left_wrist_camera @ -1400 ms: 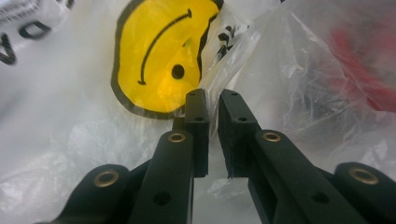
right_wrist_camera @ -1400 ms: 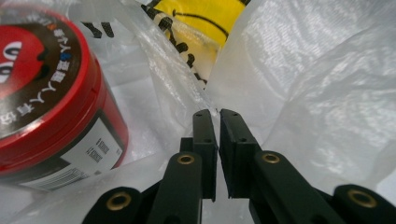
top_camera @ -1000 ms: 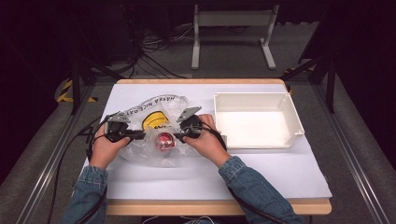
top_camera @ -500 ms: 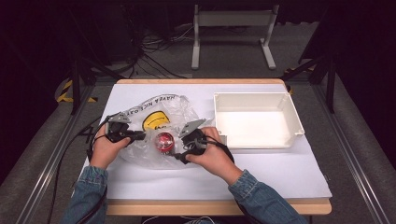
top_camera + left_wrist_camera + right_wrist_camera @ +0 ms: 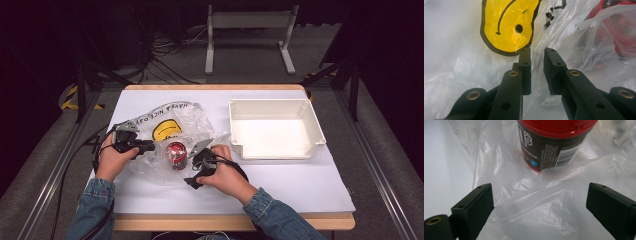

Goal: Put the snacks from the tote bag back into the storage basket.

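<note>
Lying on 1 plastic bag (image 5: 170,137): 1 red-capped container (image 5: 175,154), 2 grippers nearby.

The jar (image 5: 175,154) sits in the bag (image 5: 195,117), left of the tray (image 5: 320,131), on the table (image 5: 300,185).

The red-capped container (image 5: 552,142) is cut off by the top edge in the right gripper view, so no clue what the cap's top looks like, and its base sits buried in the plastic bag (image 5: 524,202). Label print is too small to read. In the left gripper view it's just a red blur behind crinkled film at the top right corner. From the high view, the bag's lettering runs off into folds, only partly legible.
</note>
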A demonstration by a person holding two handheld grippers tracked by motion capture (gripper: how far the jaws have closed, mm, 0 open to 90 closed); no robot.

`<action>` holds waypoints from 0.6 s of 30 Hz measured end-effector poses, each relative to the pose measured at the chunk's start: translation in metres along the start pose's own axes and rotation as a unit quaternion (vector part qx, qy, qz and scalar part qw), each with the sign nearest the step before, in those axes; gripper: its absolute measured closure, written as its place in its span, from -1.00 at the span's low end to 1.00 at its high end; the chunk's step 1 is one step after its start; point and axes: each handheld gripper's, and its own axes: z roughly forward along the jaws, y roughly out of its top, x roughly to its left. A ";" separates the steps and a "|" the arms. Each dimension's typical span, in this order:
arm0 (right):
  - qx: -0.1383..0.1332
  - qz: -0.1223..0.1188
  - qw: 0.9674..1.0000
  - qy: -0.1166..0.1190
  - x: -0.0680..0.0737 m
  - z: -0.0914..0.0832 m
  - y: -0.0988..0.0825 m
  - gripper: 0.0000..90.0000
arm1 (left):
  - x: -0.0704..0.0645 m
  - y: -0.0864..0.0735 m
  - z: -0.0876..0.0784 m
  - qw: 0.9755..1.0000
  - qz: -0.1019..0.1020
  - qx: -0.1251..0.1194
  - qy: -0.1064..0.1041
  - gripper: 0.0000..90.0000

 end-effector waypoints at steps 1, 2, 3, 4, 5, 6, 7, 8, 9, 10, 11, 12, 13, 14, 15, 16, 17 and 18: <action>0.002 -0.001 1.000 0.002 0.000 0.000 0.000 -0.85 | 0.000 0.000 0.000 1.000 -0.001 -0.005 0.000 0.56; 0.002 -0.002 1.000 0.004 0.000 0.000 0.000 -0.86 | 0.000 0.000 -0.001 1.000 0.000 -0.006 -0.001 0.50; 0.001 -0.003 1.000 0.005 0.000 0.000 0.000 -0.86 | 0.000 0.000 -0.002 1.000 -0.003 -0.008 -0.005 0.48; -0.003 -0.002 1.000 0.006 0.000 -0.001 0.000 -0.86 | 0.000 0.000 -0.003 1.000 -0.006 -0.016 -0.004 0.42; -0.007 -0.003 1.000 0.007 0.000 -0.002 0.000 -0.86 | 0.001 0.000 -0.005 1.000 -0.008 -0.022 -0.004 0.32; -0.014 -0.005 1.000 0.007 0.000 -0.003 0.001 -0.86 | 0.001 0.000 -0.007 0.999 -0.014 -0.033 -0.005 0.24; -0.027 -0.002 1.000 0.006 0.000 -0.005 0.002 -0.85 | 0.002 -0.001 -0.010 0.999 -0.015 -0.042 -0.009 0.20; -0.039 -0.003 0.999 0.005 0.000 -0.008 0.003 -0.85 | 0.002 -0.001 -0.012 0.999 -0.014 -0.049 -0.015 0.16; -0.039 -0.003 0.999 0.005 0.000 -0.008 0.003 -0.85 | 0.002 -0.001 -0.012 0.999 -0.014 -0.049 -0.015 0.09; -0.046 -0.004 0.999 0.005 0.000 -0.009 0.004 -0.85 | 0.003 -0.001 -0.015 0.998 -0.013 -0.059 -0.016 0.09; -0.061 -0.005 0.998 0.003 0.000 -0.012 0.006 -0.84 | 0.003 -0.002 -0.017 0.998 -0.013 -0.064 -0.017 -0.04; -0.067 -0.004 0.998 0.004 0.000 -0.013 0.007 -0.84 | 0.002 -0.002 -0.024 0.997 -0.011 -0.074 -0.022 -0.06; -0.073 -0.002 0.997 0.006 0.000 -0.014 0.008 -0.84 | 0.001 -0.002 -0.028 0.996 -0.011 -0.081 -0.028 -0.11; -0.079 0.001 0.997 0.007 0.000 -0.015 0.009 -0.83 | 0.000 -0.002 -0.031 0.996 -0.012 -0.086 -0.034 -0.17; -0.085 0.002 0.996 0.006 0.001 -0.017 0.010 -0.83 | -0.001 -0.002 -0.034 0.995 -0.009 -0.087 -0.038 -0.21; -0.087 0.002 0.996 0.006 0.001 -0.018 0.011 -0.83 | -0.003 -0.001 -0.039 0.995 -0.006 -0.091 -0.038 -0.22; -0.087 0.002 0.996 0.006 0.001 -0.018 0.011 -0.83 | -0.003 -0.001 -0.039 0.995 -0.006 -0.091 -0.038 -0.23; -0.089 0.002 0.996 0.007 0.001 -0.019 0.012 -0.83 | -0.006 0.000 -0.044 0.995 -0.001 -0.092 -0.035 -0.23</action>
